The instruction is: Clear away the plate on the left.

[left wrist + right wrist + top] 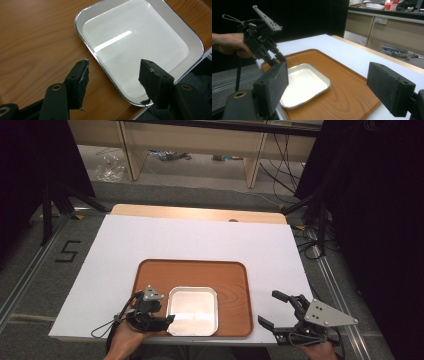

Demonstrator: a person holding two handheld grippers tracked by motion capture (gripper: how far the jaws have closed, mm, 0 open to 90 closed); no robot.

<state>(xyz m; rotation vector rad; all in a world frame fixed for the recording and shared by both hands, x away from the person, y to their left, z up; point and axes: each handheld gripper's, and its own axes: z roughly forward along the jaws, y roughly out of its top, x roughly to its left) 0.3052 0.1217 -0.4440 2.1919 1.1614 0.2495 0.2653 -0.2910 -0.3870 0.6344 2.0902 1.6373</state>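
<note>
At the near edge of the counter [120, 250], the left gripper [112, 75] hangs with fingers spread, straddling the near-left rim of the empty white enamel dish [140, 50]. A pinch on that thin, slick rim could slip and skid the dish. The dish sits near-centre on the wooden tray [235, 290]. The right gripper [275, 310], fingers spread, hovers empty off the tray's right edge.

tray [235, 270]: orange-brown woodgrain | dish [193, 311]: white inside, shiny silver rim | table [200, 240]: white sheet over pale wood | my left tool [169, 319]: black, grey plate | my right tool [270, 310]: black, grey plate
</note>
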